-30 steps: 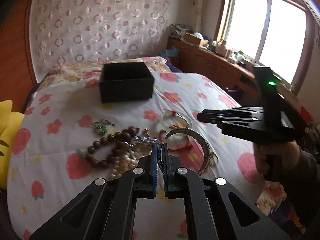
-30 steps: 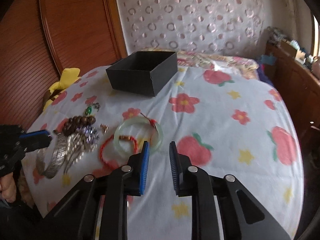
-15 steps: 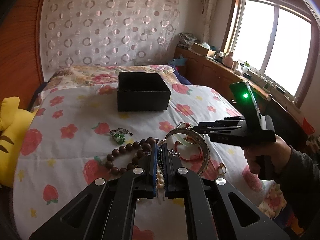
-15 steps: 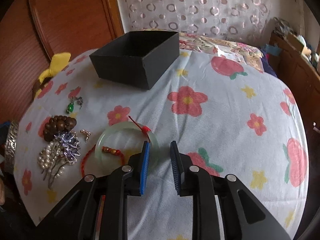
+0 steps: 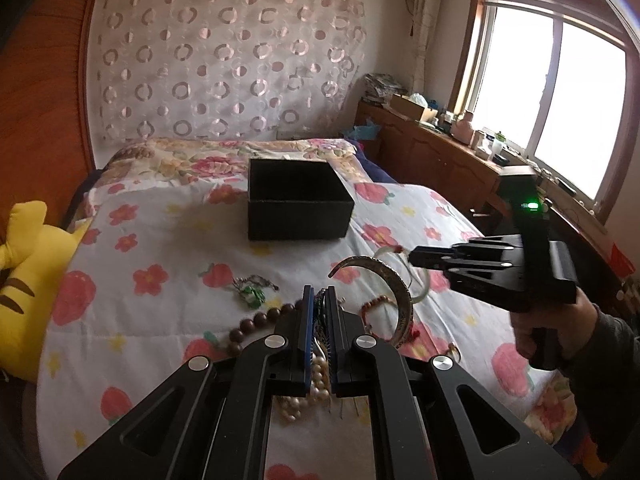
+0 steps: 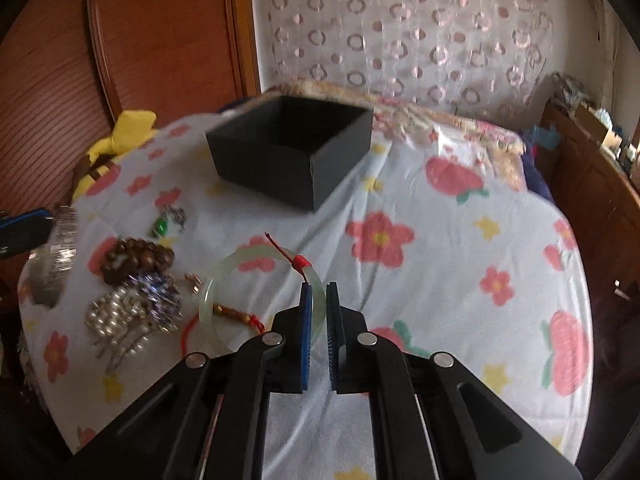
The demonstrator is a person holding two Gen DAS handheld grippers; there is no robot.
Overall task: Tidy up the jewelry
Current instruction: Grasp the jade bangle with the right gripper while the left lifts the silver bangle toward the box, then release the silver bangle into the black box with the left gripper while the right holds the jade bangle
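Observation:
An open black box point(image 5: 298, 204) point(image 6: 288, 152) sits on the flowered bed sheet toward the headboard. My left gripper point(image 5: 318, 300) is shut on a silver cuff bangle point(image 5: 400, 292) point(image 6: 60, 240), which it holds above the jewelry pile. My right gripper point(image 6: 318, 296) point(image 5: 414, 258) has its jaws closing onto the near rim of a pale green jade bangle point(image 6: 240, 255) point(image 5: 426, 284) with a red cord knot, and the pads press it. Whether the jade bangle is off the sheet I cannot tell.
Brown wooden beads point(image 6: 136, 258), pearls with a sparkly piece point(image 6: 116, 312), a green pendant point(image 6: 162, 226) and a red cord bracelet point(image 6: 236, 314) lie in a cluster. A yellow plush toy point(image 5: 24, 280) sits at the bed's left edge, a wooden cabinet point(image 5: 440, 152) along the right.
The right gripper moved in over the jade bangle and closed on its rim. The left gripper stayed shut on the silver bangle and drifted slightly up and toward the box.

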